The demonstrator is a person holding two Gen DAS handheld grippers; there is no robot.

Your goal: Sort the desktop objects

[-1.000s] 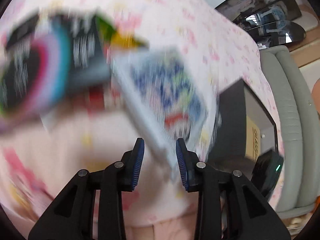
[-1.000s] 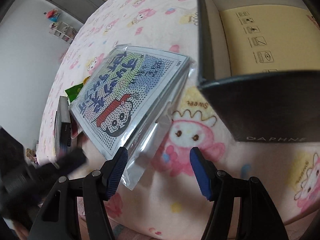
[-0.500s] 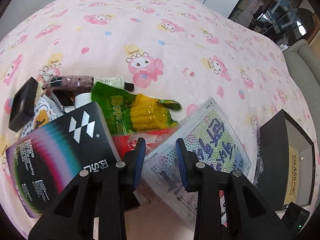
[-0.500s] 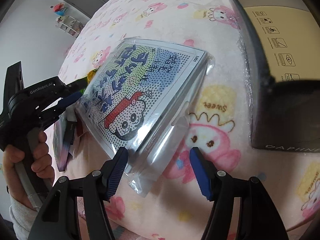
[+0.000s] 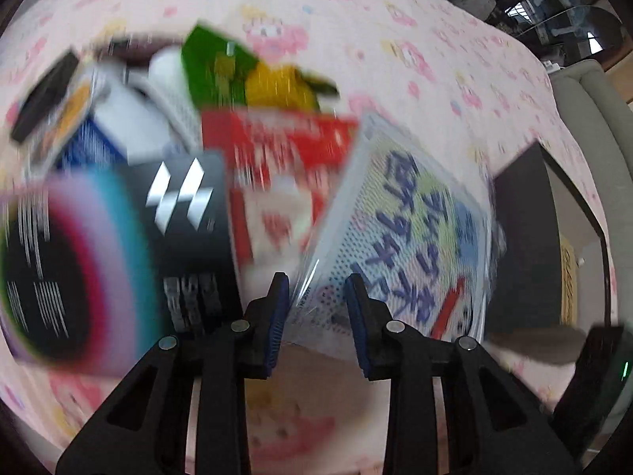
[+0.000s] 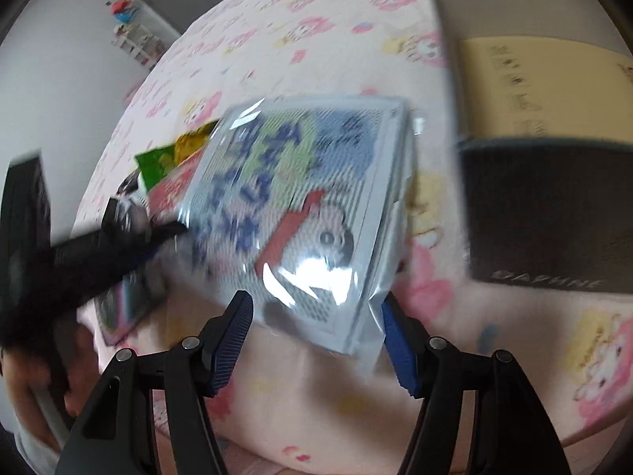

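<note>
The landmark is the flat square bead-art kit [image 6: 300,206], a white board with a dotted cartoon face and blue lettering sealed in a clear plastic bag, lying tilted on the pink cartoon-print cloth [image 5: 395,39] that covers the desk. The left gripper [image 5: 316,316] has its jaws partly apart, astride the near corner of the kit; motion blur hides whether the blue pads press on it, so I cannot tell if it is gripped. In the right wrist view this gripper [image 6: 130,237] is a dark smear at the kit's left edge, with the person's hand [image 6: 43,376] below it. The right gripper [image 6: 316,332] has its jaws wide, one on each side of the kit's near corner and the loose bag end, not touching it. Left of the kit lies a red-and-white packet [image 5: 285,166], partly under its edge. Beyond that lies a green-and-yellow corn snack packet [image 5: 253,75]. A black box with a rainbow ring print [image 5: 118,245] sits left of the red packet. Right of the kit stands an open black cardboard box [image 6: 546,213] with a tan sheet inside.
</note>
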